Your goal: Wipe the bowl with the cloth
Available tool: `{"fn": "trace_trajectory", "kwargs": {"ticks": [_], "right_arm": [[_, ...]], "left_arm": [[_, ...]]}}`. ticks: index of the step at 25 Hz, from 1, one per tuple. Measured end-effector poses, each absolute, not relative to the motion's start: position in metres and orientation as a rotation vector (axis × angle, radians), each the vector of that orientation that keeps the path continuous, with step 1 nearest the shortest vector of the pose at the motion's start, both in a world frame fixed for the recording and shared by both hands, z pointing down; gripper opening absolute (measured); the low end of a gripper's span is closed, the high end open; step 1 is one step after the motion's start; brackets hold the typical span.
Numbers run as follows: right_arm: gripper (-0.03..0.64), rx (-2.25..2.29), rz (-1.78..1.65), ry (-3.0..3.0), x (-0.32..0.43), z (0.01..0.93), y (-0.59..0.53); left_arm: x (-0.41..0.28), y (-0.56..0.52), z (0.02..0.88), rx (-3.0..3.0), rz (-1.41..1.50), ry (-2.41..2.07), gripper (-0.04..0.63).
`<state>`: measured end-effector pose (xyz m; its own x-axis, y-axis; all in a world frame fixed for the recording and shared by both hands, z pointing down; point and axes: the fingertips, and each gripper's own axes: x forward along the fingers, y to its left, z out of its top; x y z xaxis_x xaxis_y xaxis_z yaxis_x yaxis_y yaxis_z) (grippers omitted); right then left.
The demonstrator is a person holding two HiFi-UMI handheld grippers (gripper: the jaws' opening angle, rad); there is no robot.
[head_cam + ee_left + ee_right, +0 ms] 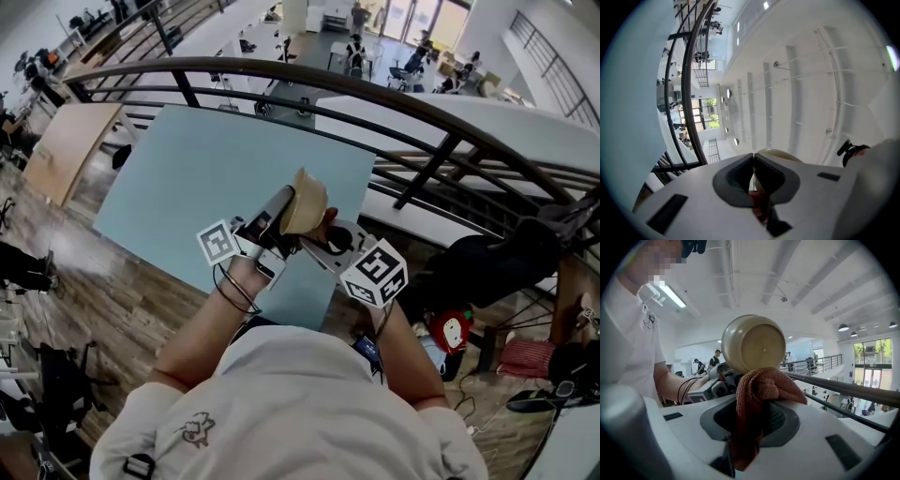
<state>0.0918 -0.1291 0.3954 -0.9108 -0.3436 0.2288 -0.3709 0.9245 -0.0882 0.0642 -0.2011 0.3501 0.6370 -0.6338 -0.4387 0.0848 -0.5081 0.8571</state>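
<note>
Jaws of the left gripper [753, 159] are pinched shut on the wall of a round cream-coloured bowl [305, 200], holding it clear of the pale blue surface [187, 169]. Its base faces the right gripper [757, 416], whose jaws clamp a bunched rust-orange cloth [761, 385] just beneath it, apparently for rubbing the outside. Only the right gripper view shows base and cloth together; the left gripper view catches merely a sliver of bowl.
</note>
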Motion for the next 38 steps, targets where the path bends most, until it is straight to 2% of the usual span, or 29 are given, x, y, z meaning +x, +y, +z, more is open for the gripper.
{"fn": "trace_trajectory", "kwargs": {"ticks": [8,18,23,29,38], "right_arm": [[0.114,0.43,0.129,-2.929,0.076,0.367,-0.093],[0.115,0.561,-0.066,-3.011,0.108,0.3,-0.102],[0.117,0.648,-0.061,-3.046,0.124,0.28,-0.119],[0.116,0.751,0.022,-3.083,0.143,0.273,-0.143],[0.114,0.836,0.17,-3.054,0.151,0.296,-0.172]], "left_arm": [[0.05,-0.21,0.373,1.881,-0.902,-0.612,0.018],[0.064,-0.192,0.387,1.883,-0.855,-0.499,0.018],[0.081,-0.177,0.389,1.902,-0.778,-0.385,0.02],[0.089,-0.17,0.376,1.902,-0.814,-0.311,0.018],[0.105,-0.152,0.358,1.91,-0.814,-0.143,0.018]]}}
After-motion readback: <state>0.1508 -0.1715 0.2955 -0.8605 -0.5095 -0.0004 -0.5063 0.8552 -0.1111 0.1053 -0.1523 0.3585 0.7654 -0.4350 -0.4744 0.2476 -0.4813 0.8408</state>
